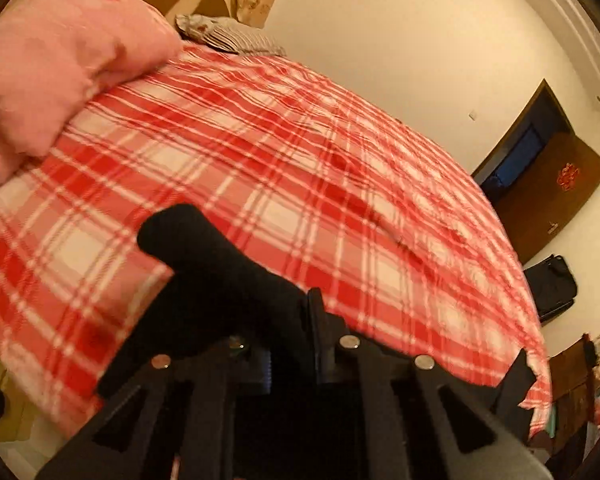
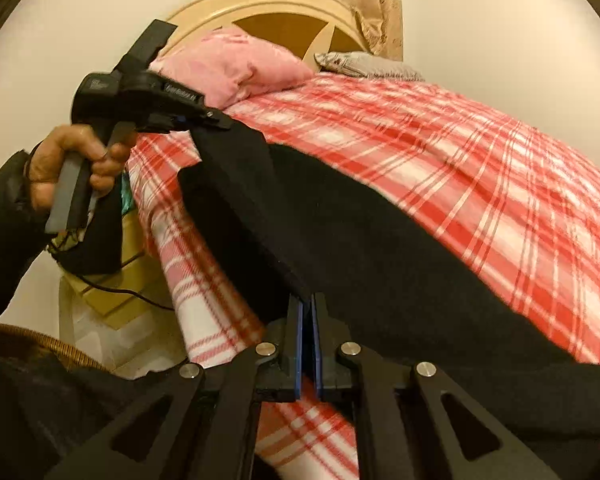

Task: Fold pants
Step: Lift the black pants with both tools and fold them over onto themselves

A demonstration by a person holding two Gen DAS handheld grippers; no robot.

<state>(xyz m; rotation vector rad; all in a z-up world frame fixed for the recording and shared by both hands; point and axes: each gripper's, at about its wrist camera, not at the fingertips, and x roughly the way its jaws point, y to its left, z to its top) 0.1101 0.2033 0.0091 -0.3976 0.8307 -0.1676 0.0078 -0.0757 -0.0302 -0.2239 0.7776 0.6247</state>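
Black pants (image 2: 380,248) lie across the near side of a bed with a red and white plaid blanket (image 2: 460,152). My right gripper (image 2: 309,308) is shut on the pants' near edge, its blue pads pressed together on the cloth. In the right wrist view a hand (image 2: 72,160) holds my left gripper (image 2: 220,120), which pinches another part of that edge and lifts it off the blanket. In the left wrist view the black cloth (image 1: 204,272) bunches up out of my left gripper (image 1: 296,308) and hides one finger.
A pink pillow (image 2: 236,64) and a grey striped pillow (image 2: 368,64) lie by the rounded headboard (image 2: 284,4). A pale box (image 2: 112,292) and a wicker basket (image 2: 40,344) stand left of the bed. A dark door (image 1: 548,168) and a black bag (image 1: 552,284) are beyond its far side.
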